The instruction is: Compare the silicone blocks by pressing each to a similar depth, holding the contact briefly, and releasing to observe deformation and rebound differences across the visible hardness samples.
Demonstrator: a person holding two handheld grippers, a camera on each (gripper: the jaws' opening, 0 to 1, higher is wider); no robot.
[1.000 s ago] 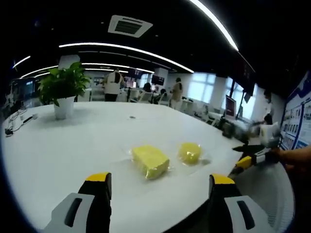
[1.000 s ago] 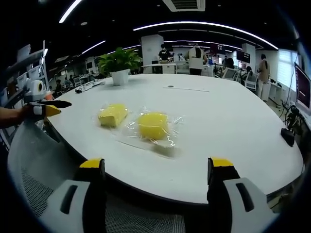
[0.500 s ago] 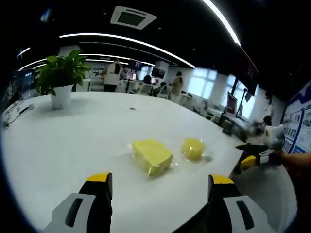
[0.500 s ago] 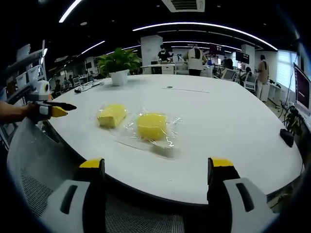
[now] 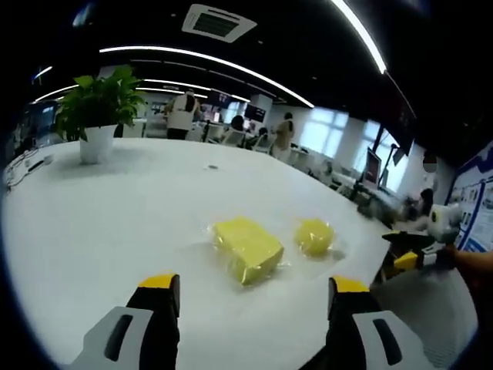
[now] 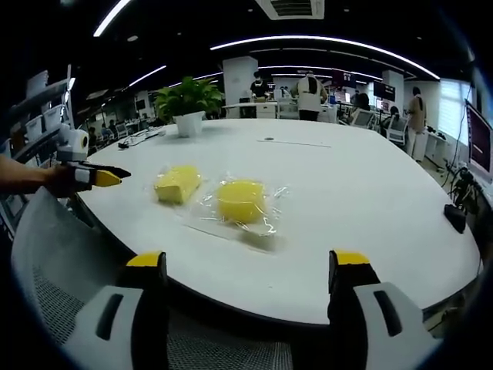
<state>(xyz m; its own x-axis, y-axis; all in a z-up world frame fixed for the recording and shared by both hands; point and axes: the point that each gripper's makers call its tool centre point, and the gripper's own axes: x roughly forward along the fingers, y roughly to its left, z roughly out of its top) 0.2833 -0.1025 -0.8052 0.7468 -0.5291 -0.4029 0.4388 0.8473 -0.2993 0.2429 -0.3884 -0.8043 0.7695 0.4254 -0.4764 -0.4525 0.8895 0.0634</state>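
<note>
Currently both grippers hover off the white surface (image 6: 362,193) with jaws spread wide, nothing between them. Two yellow silicone samples lie near the surface edge in clear wrap: rectangular block (image 5: 246,248) and rounder block (image 5: 315,235), just beside each other, apart. Left gripper (image 5: 246,304) faces the rectangular block; right gripper (image 6: 246,285) faces the rounder one. Potted plant (image 6: 187,100) stands well beyond

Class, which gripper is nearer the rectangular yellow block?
Left. The left gripper hangs just short of the rectangular yellow block, jaws open. The right gripper waits off the table edge, behind the rounder block.
</note>
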